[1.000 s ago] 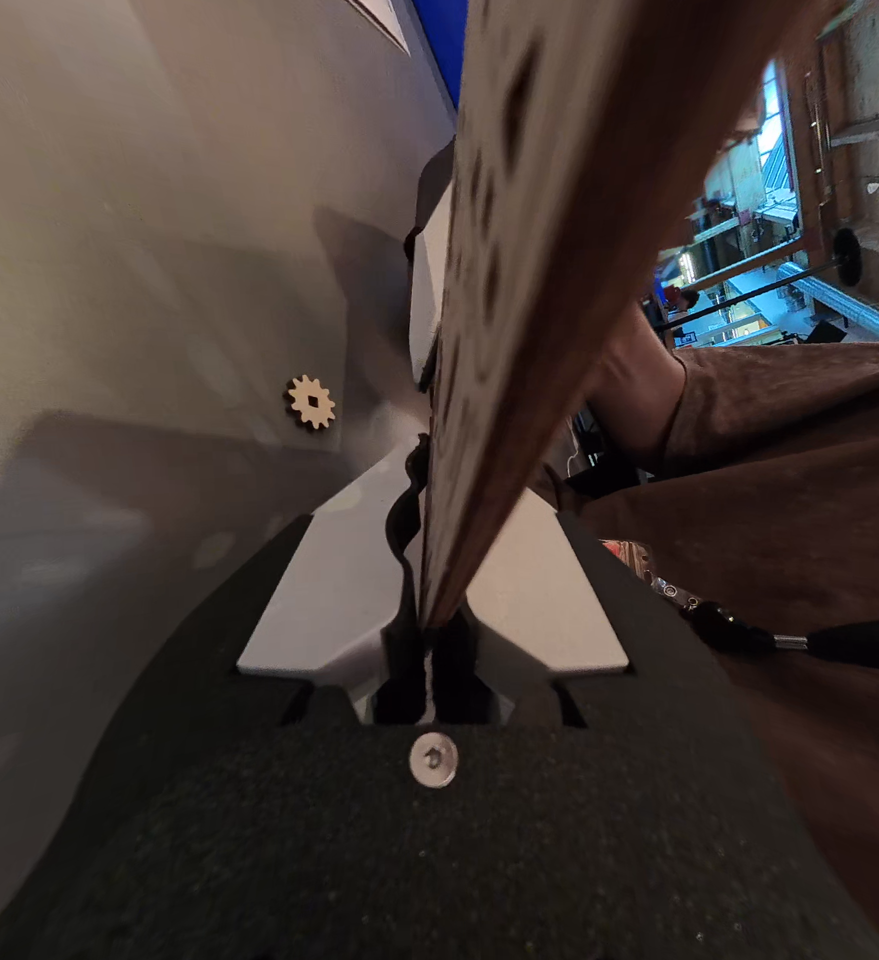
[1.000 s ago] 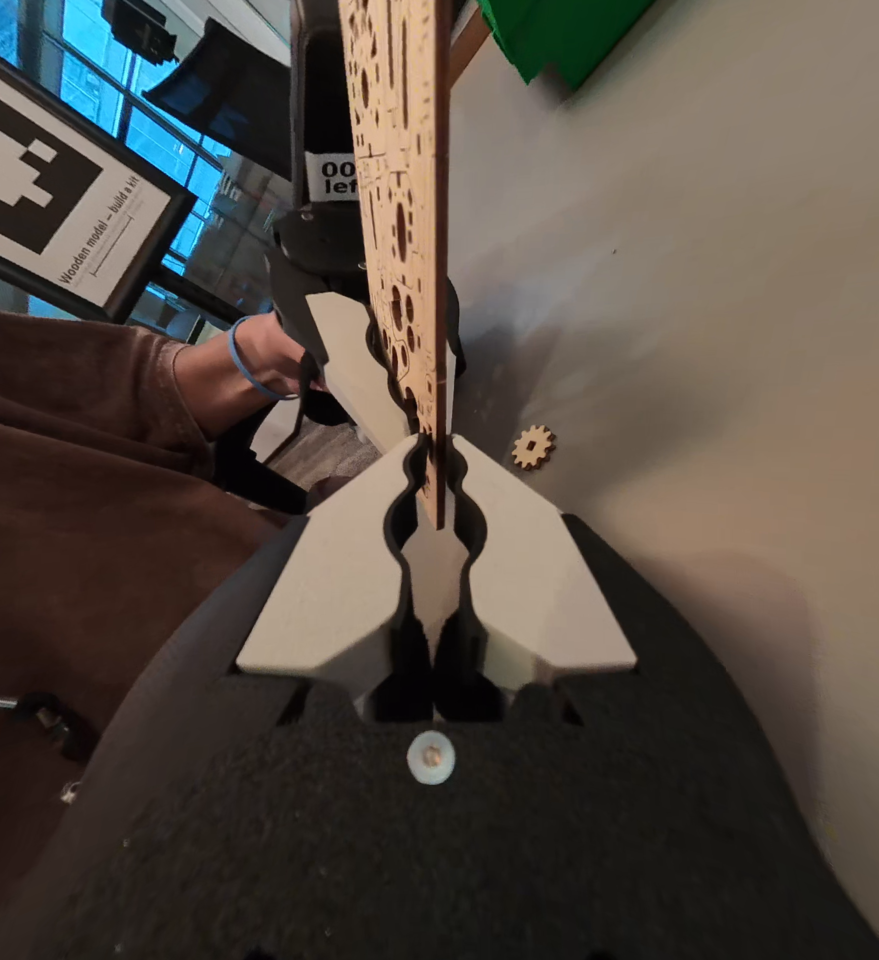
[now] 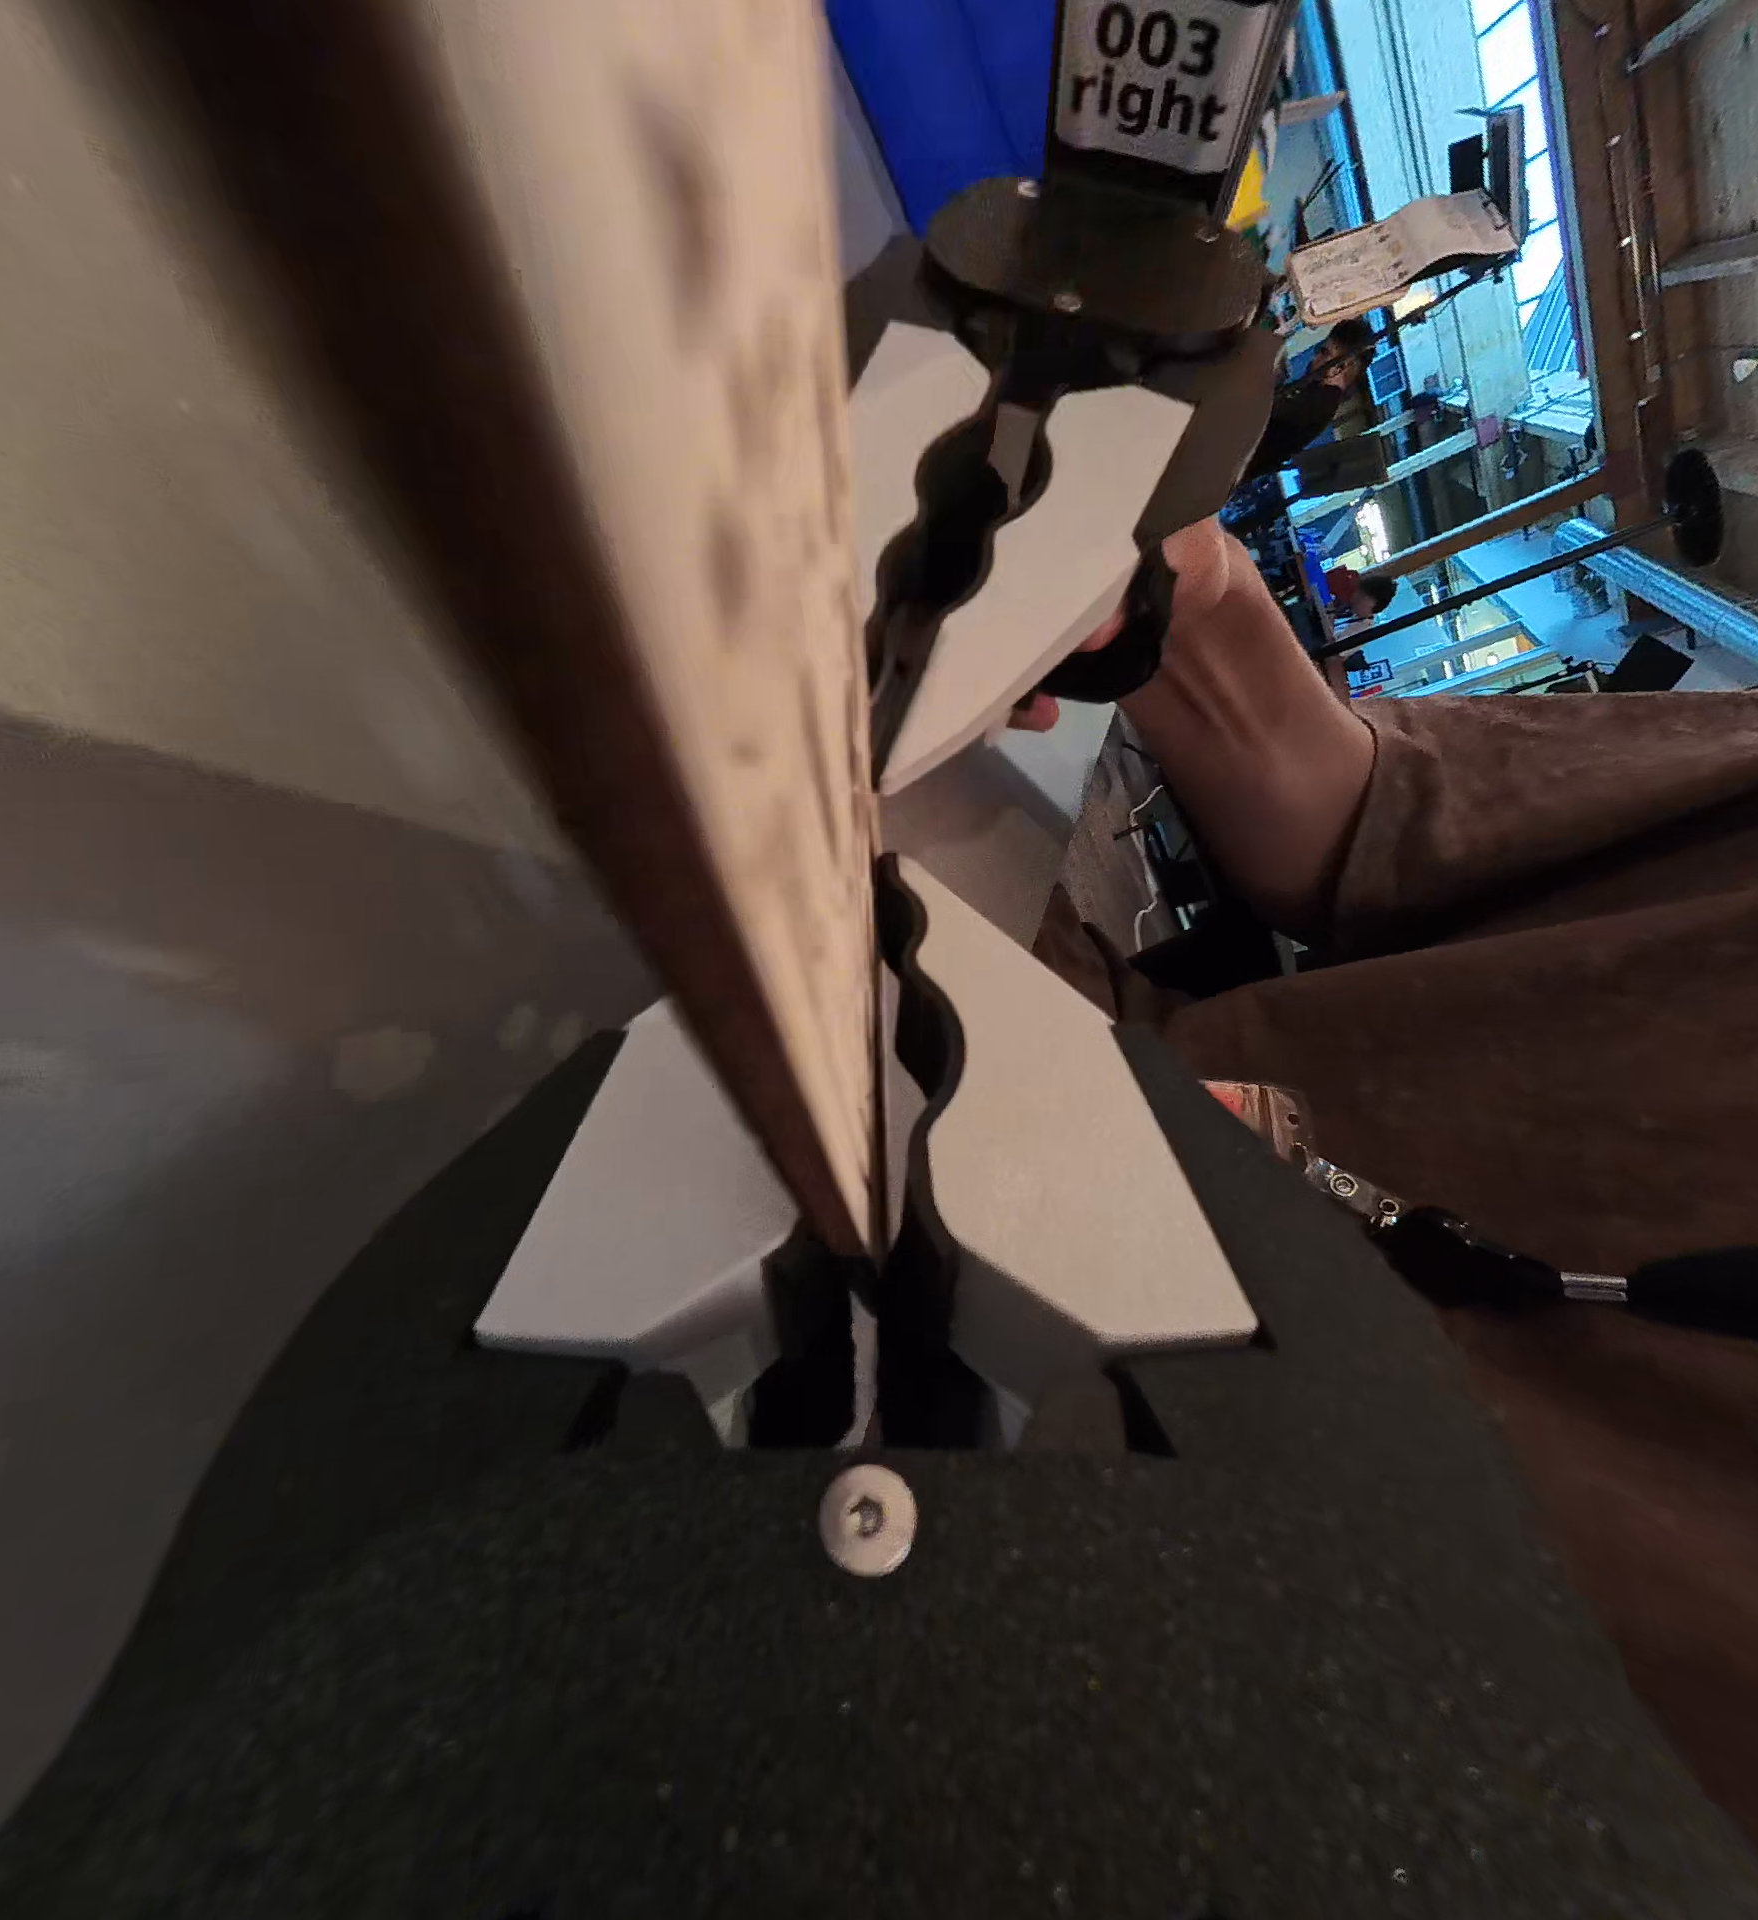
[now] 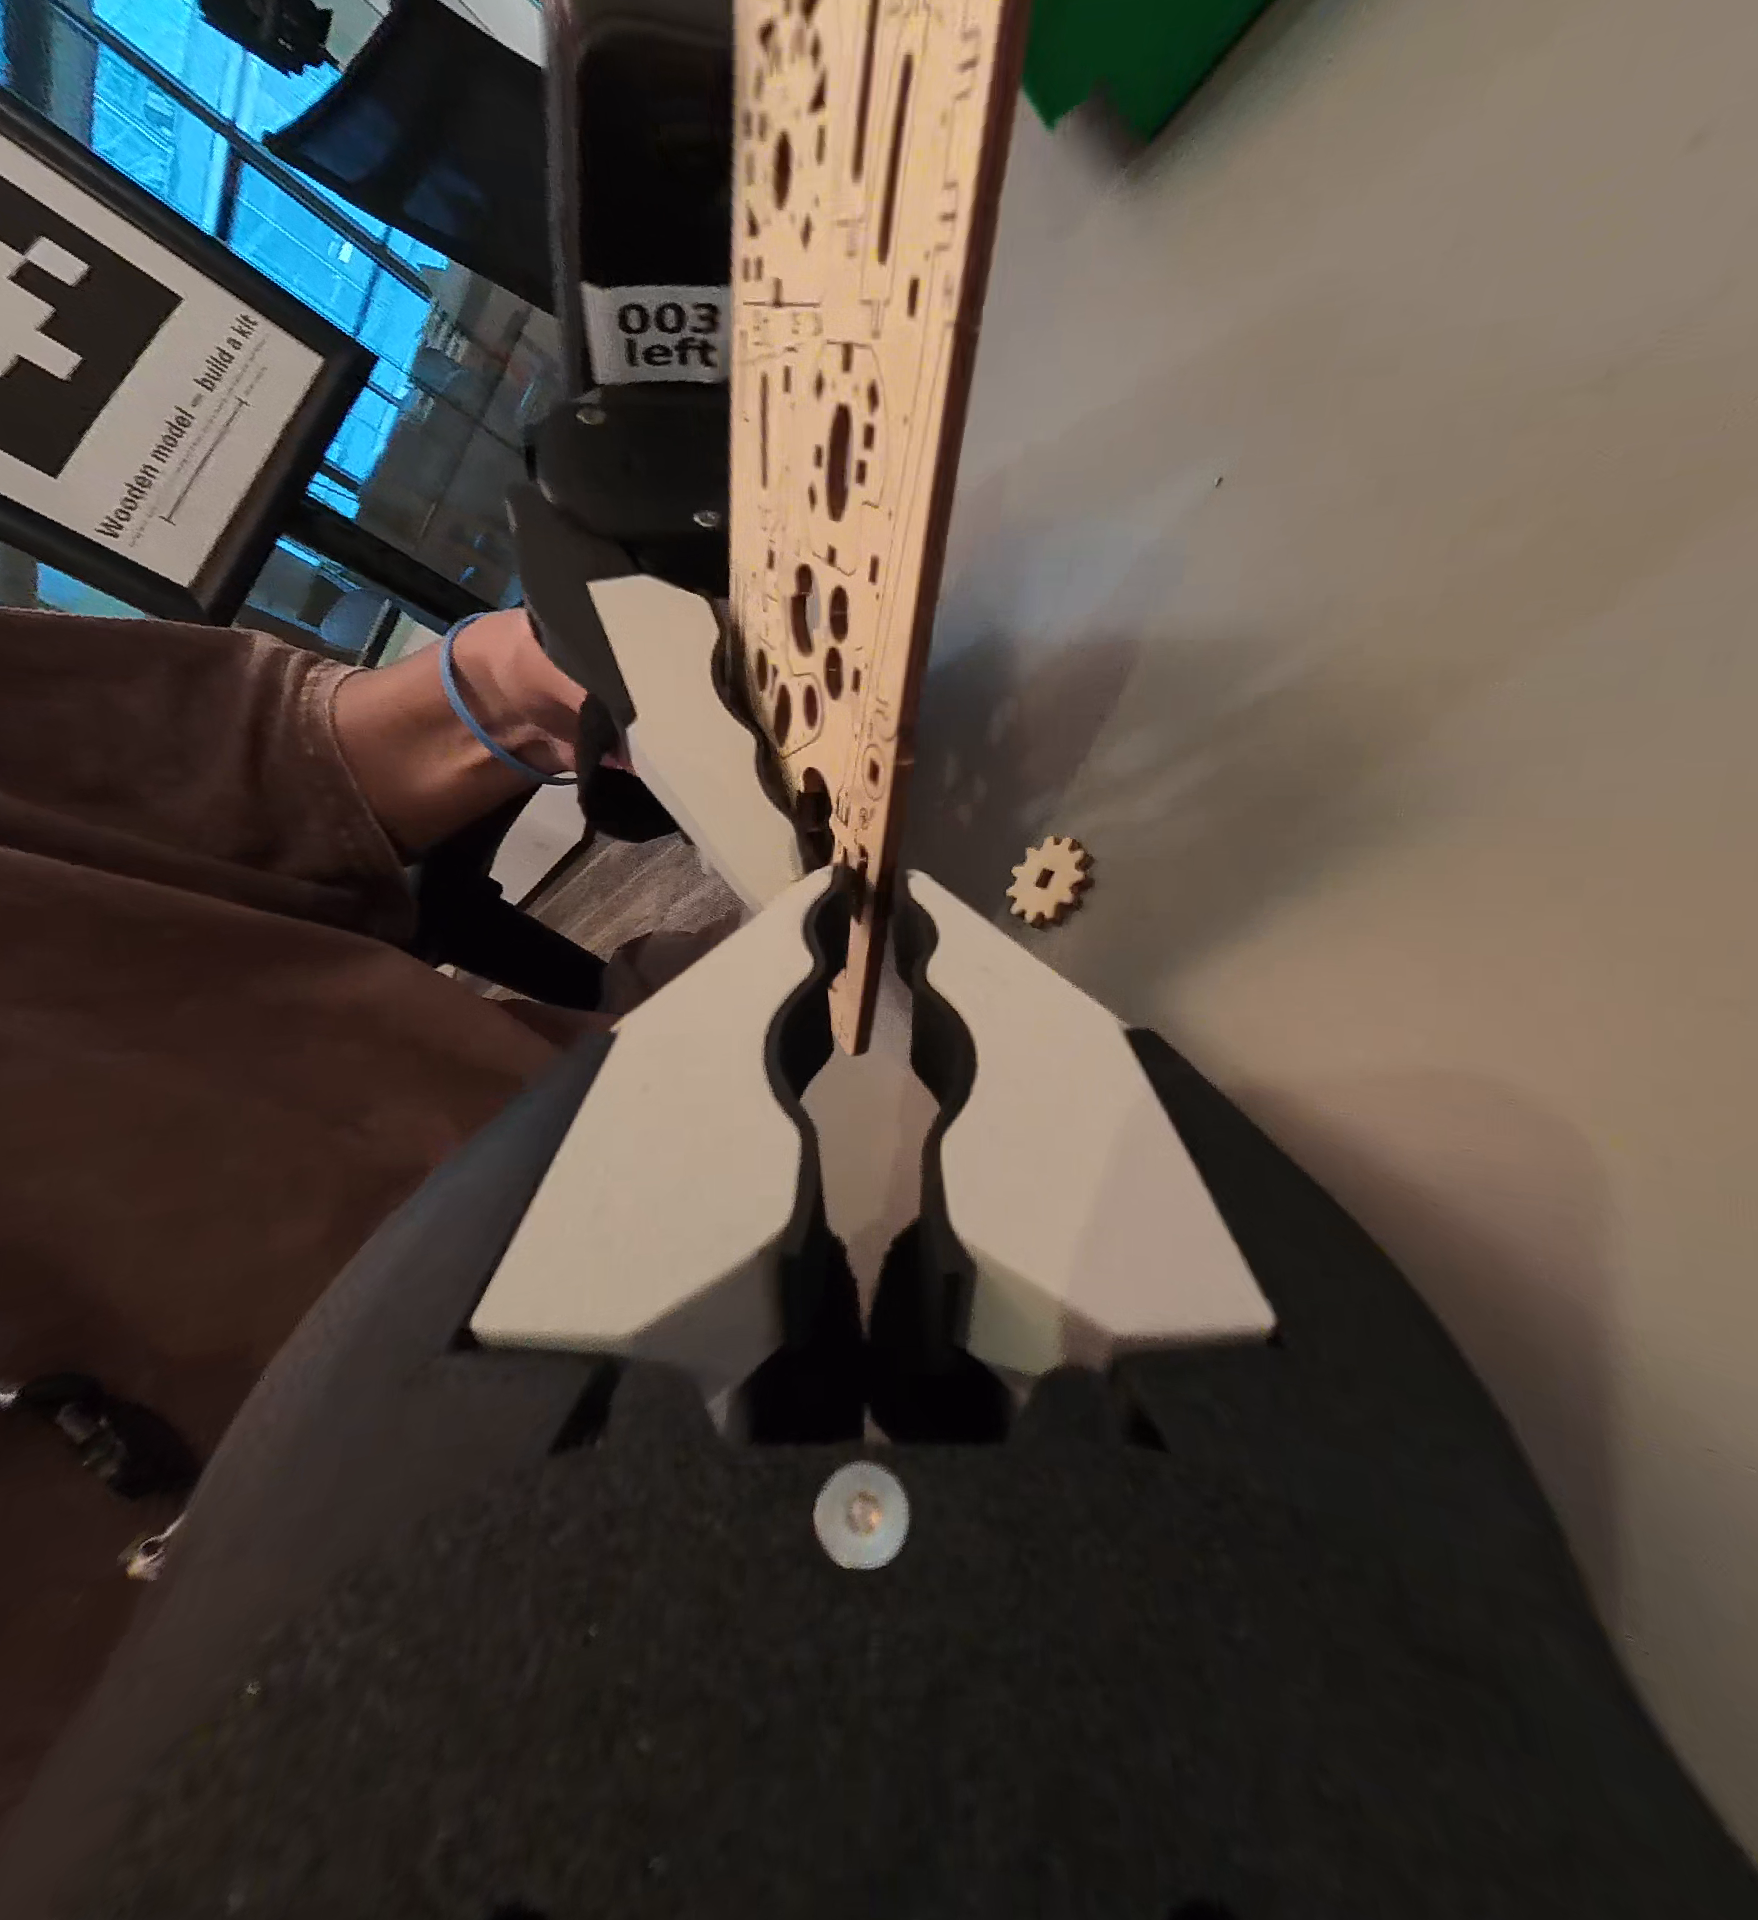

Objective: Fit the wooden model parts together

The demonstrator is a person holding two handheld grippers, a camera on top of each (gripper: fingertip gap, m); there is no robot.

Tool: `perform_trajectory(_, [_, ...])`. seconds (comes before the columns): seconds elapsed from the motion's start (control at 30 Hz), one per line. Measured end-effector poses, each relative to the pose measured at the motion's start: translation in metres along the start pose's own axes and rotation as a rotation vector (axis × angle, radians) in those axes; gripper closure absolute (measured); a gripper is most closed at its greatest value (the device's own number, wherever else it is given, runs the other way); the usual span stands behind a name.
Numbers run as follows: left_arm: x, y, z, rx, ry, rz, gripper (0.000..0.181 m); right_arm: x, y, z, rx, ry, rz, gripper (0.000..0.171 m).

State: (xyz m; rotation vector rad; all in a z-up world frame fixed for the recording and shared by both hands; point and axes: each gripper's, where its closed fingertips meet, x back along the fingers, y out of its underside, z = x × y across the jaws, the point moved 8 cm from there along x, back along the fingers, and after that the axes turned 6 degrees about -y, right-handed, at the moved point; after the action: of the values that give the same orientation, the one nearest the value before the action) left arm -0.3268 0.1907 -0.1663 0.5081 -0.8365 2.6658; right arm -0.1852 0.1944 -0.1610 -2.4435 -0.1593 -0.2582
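My left gripper (image 3: 880, 1049) is clamped on the wooden sheet (image 4: 854, 468), which runs toward twelve o'clock. My right gripper (image 4: 870, 914) has its jaws parted around the sheet's end, not pinching. A small wooden gear (image 4: 1049, 879) lies on the grey table (image 4: 1426, 623) at one o'clock.

Pale laser-cut wooden sheet (image 4: 844, 436), dark scorched edges, small wooden gear (image 4: 1049, 879), matt grey table (image 4: 1426, 623), brown cloth sleeve (image 4: 127, 831)
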Motion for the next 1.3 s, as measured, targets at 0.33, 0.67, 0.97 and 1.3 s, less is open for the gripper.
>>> perform_trajectory(0.33, [-0.005,0.003,-0.006,-0.040,-0.165,-0.029,0.181,-0.010,0.006,0.003,0.002,0.239,-0.020,0.162])
perform_trajectory(0.67, [0.002,-0.003,-0.003,0.005,-0.037,0.033,0.179,-0.001,-0.002,-0.006,0.020,0.109,0.061,0.160])
perform_trajectory(0.97, [0.018,-0.015,0.002,0.116,0.192,0.161,0.180,0.012,-0.010,-0.013,-0.051,-0.080,0.150,0.155])
perform_trajectory(1.3, [0.024,-0.020,0.012,0.051,0.212,0.166,0.168,0.014,-0.011,-0.016,-0.146,-0.185,0.172,0.168])
